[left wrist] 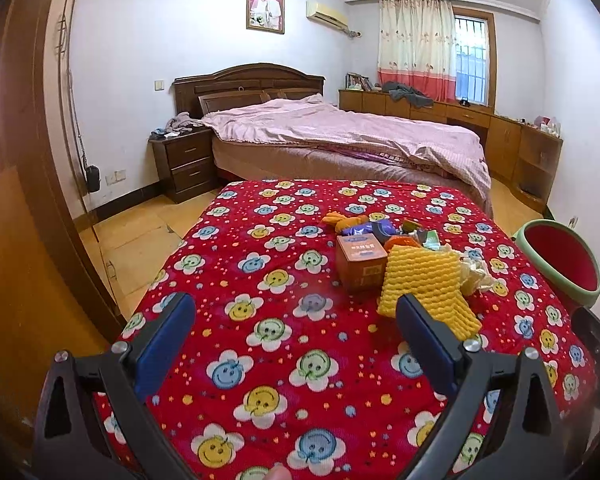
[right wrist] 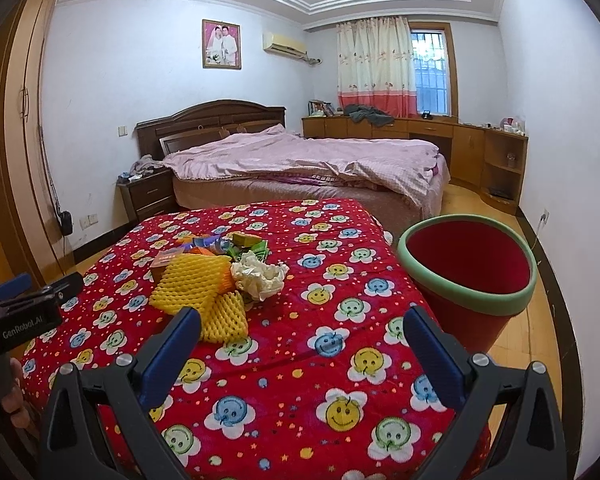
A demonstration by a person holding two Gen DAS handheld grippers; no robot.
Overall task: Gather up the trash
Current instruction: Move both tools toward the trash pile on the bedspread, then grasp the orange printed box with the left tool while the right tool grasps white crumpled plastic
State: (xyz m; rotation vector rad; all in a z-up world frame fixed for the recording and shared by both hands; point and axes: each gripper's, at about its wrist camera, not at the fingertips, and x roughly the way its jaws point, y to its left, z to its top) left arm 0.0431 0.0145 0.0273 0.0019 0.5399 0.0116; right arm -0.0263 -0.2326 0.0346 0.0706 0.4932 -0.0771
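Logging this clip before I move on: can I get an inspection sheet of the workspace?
Surface: red smiley-flower blanket over a table, mostly bare.
Job's things: yellow foam net, crumpled tissue, brown carton, wrappers in one pile; red bin with green rim at the table's right, nothing seen inside.
Clutter: nothing seen apart from the pile.
Grippers: left claw open; right claw open; both hold nothing.
Cables: cord down the left wall.
Surroundings: bed, nightstand, cabinets.

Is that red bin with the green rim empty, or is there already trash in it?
Empty as far as shown: the red bin shows only bare red inside; its very bottom is hidden. The trash pile lies on the blanket.
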